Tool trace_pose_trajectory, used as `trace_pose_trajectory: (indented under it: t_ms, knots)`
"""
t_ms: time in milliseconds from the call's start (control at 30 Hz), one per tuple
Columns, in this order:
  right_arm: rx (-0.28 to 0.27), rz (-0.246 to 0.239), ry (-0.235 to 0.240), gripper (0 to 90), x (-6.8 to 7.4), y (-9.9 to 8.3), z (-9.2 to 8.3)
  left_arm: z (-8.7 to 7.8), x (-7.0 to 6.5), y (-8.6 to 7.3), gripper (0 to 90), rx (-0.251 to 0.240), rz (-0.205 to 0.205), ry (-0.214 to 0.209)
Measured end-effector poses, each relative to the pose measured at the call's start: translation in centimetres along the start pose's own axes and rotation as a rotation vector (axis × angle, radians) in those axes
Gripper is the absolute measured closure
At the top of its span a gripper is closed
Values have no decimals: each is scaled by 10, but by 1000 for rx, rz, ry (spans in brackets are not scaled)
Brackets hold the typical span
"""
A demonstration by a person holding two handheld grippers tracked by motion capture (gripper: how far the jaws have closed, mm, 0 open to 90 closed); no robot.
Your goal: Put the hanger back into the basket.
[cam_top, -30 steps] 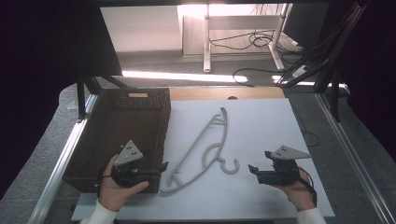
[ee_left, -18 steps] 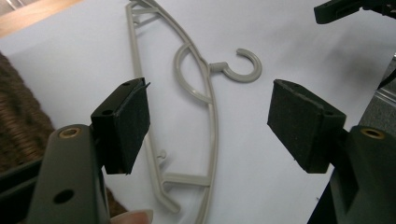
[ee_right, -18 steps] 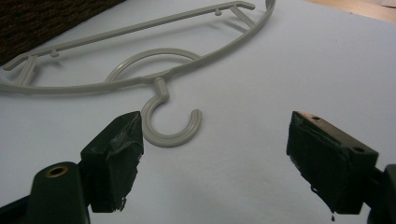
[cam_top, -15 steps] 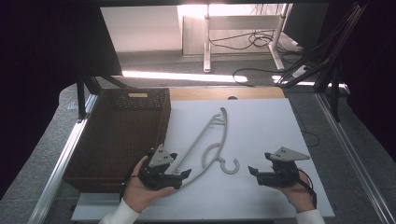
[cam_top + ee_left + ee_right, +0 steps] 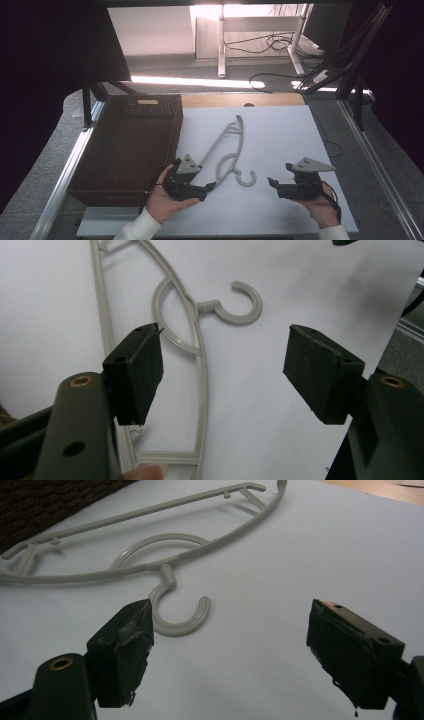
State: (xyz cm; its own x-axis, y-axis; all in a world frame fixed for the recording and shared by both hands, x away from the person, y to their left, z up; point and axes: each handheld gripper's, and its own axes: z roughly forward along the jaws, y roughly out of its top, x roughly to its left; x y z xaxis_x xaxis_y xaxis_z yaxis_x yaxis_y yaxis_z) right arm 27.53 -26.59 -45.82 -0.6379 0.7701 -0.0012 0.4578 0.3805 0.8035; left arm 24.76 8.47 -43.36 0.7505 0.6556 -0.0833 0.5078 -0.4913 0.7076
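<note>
I bring my left hand-held gripper, jaws apart and just narrowing around the hanger flat on the white surface, and should center its curved bar before squeezing, while my right hand-held gripper waits released.

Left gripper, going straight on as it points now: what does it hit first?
Most likely the curved arm of the grey plastic hanger, which crosses between the open jaws of the left gripper just ahead. The jaws have just been closing a little; neither pad touches it. Depth is uncertain.
</note>
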Motion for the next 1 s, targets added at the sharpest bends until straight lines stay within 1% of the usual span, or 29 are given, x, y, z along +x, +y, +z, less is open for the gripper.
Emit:
trace_pose_trajectory:
  t_ms: [67, 167, 233, 267, 300, 333, 400, 500, 533, 567, 600, 700, 733, 767, 833, 867, 1000]
  knots:
    - [3, -2, 1, 197, 0, 0, 1, 5, 0, 1, 329, 15, 4, 2]
    - [6, -4, 1, 197, 0, 0, 1, 13, -1, 2, 341, 33, 0, -8]
    - [9, -2, 0, 197, 0, -1, 2, 19, -1, 4, 351, 49, 7, -14]
    - [11, -3, 0, 197, 0, -1, 2, 25, -2, 5, 353, 67, 7, -18]
    - [11, -3, 0, 197, 0, -1, 2, 25, -2, 5, 354, 67, 7, -18]
    - [11, -4, 0, 197, 0, -1, 2, 28, -1, 5, 354, 77, 8, -18]
    - [14, -2, -1, 197, 0, -2, 3, 35, -1, 7, 361, 101, -4, -12]
    - [19, -6, 1, 197, 0, -3, 4, 39, 0, 7, 363, 115, -14, -10]
    - [21, -6, 1, 197, 0, -3, 4, 44, 0, 8, 364, 128, -18, -5]
    - [21, -6, 1, 197, 0, -3, 4, 44, 0, 8, 366, 128, -18, -5]
    - [24, -7, -1, 197, 1, -3, 4, 48, 1, 8, 369, 142, -23, 0]
    - [28, -8, 2, 197, 1, -3, 5, 52, 2, 8, 377, 151, -31, -3]
    - [29, -9, 3, 196, 2, -3, 5, 56, 3, 8, 378, 163, -37, -5]
    - [30, -10, 3, 196, 1, -4, 6, 56, 3, 8, 378, 163, -37, -5]
    - [32, -11, 2, 197, 1, -4, 6, 62, 4, 7, 381, 185, -41, -4]
    - [33, -11, 3, 196, 1, -4, 6, 62, 4, 7, 383, 185, -41, -4]
    - [37, -12, 4, 196, 1, -4, 7, 69, 6, 6, 393, 211, -50, -14]
